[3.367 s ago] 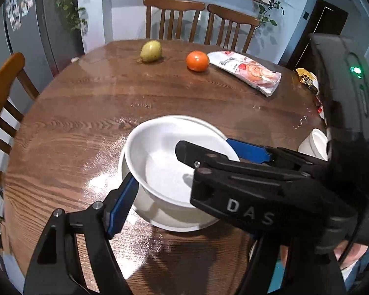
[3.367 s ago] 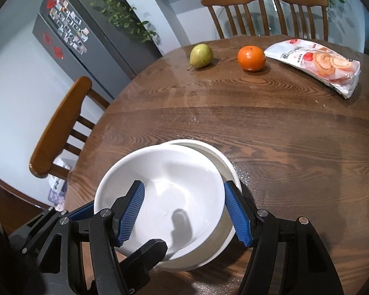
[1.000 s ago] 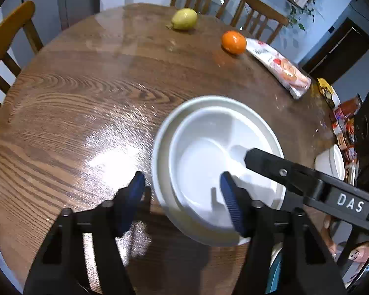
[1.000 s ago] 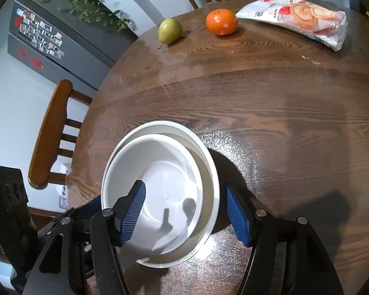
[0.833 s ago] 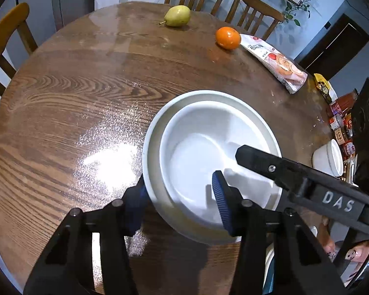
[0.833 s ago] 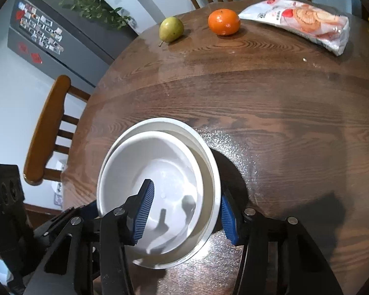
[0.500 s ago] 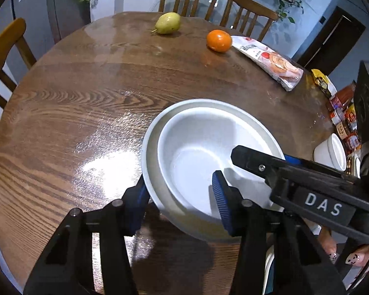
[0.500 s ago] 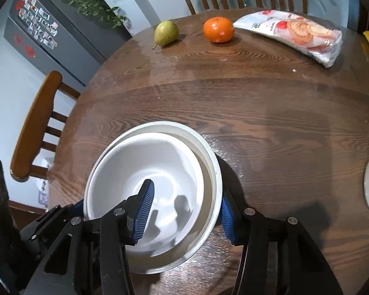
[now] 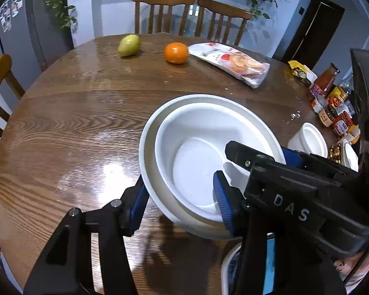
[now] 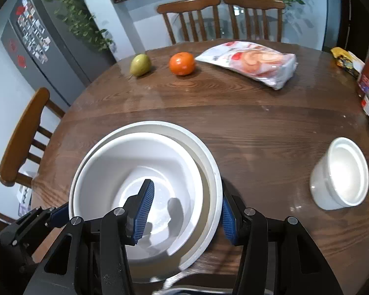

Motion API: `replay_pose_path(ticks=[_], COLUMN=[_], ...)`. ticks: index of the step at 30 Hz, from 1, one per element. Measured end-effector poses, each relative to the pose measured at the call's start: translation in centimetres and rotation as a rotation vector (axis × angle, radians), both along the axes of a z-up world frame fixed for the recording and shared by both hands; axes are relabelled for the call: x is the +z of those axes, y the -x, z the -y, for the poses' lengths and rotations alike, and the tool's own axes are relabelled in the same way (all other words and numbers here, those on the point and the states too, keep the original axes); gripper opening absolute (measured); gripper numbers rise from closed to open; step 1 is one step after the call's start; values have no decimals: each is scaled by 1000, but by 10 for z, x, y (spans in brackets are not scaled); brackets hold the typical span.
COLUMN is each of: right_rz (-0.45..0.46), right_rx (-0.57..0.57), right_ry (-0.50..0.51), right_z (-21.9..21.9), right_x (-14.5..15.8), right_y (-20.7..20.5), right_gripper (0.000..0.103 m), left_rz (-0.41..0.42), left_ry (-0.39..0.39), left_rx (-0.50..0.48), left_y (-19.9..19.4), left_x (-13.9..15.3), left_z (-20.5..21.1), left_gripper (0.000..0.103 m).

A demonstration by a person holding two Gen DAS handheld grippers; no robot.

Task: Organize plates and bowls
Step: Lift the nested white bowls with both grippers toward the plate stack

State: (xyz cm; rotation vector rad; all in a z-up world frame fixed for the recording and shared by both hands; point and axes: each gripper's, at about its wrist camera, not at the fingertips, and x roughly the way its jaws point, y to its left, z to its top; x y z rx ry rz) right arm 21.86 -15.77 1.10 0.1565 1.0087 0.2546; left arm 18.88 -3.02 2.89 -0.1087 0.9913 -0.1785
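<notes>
Two nested white bowls, a smaller inner bowl inside a wider outer bowl, are held above the round wooden table. My left gripper is shut on the stack's left wall, one blue pad inside, one outside. My right gripper is shut on the stack's right wall the same way. A small white bowl stands on the table at the right.
A pear, an orange and a snack bag lie at the far side. Sauce bottles and jars crowd the right edge. Wooden chairs stand behind and at the left.
Both grippers have closed onto the nested bowls and lifted them off the table, carrying them slightly towards the near edge; the view has tilted up.
</notes>
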Motion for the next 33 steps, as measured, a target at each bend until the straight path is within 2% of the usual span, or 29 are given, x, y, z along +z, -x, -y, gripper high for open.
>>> replay_pose_path(ticks=[7, 13, 18, 23, 33], right_rz=[32, 46, 53, 89, 39], right_rx=[-75, -113, -118, -110, -119], right_ry=[-16, -17, -34, -8, -10], right_z=[41, 58, 61, 55, 55], right_x=[-2, -8, -12, -12, -25], right_y=[7, 7, 9, 11, 5], right_gripper=[54, 54, 54, 54, 54], left_rz=[-24, -39, -72, -92, -126], left_ry=[4, 1, 15, 35, 26], left_rx=[-75, -104, -110, -101, -107], left_y=[-5, -7, -10, -13, -16], left_x=[-4, -13, -21, -25, -34], left_z=[40, 60, 61, 57, 58], left_gripper=[50, 52, 52, 52, 56])
